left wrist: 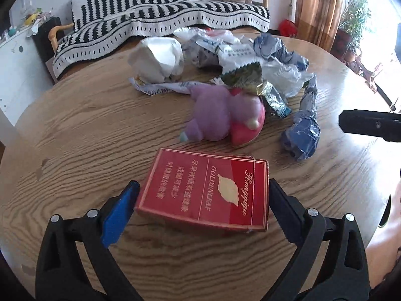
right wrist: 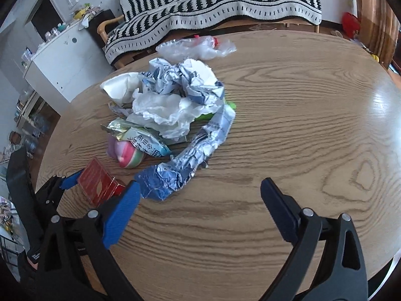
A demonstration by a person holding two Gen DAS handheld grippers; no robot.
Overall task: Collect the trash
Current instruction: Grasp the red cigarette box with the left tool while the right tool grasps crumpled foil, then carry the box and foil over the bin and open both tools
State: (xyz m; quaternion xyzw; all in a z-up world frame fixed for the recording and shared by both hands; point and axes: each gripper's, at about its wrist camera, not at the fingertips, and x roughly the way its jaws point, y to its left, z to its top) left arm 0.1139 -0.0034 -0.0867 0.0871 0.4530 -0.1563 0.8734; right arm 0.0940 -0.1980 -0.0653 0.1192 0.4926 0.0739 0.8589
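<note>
A red cigarette pack (left wrist: 208, 188) lies flat on the round wooden table (left wrist: 75, 130). My left gripper (left wrist: 203, 188) is open with one finger on each side of the pack, close to its edges; it also shows in the right wrist view (right wrist: 97, 185) around the pack (right wrist: 99, 185). Behind the pack lie a purple and pink plush toy (left wrist: 225, 115), a crumpled blue foil wrapper (left wrist: 300, 130) and a heap of paper and plastic trash (left wrist: 225, 52). My right gripper (right wrist: 198, 188) is open and empty above bare table, right of the foil wrapper (right wrist: 185, 160).
A sofa with a black and white striped blanket (left wrist: 163, 12) stands behind the table. A white cabinet (right wrist: 62, 60) stands at the left. Potted plants (left wrist: 353, 17) and a curtain are at the right. The trash heap (right wrist: 175, 100) sits left of the table's centre.
</note>
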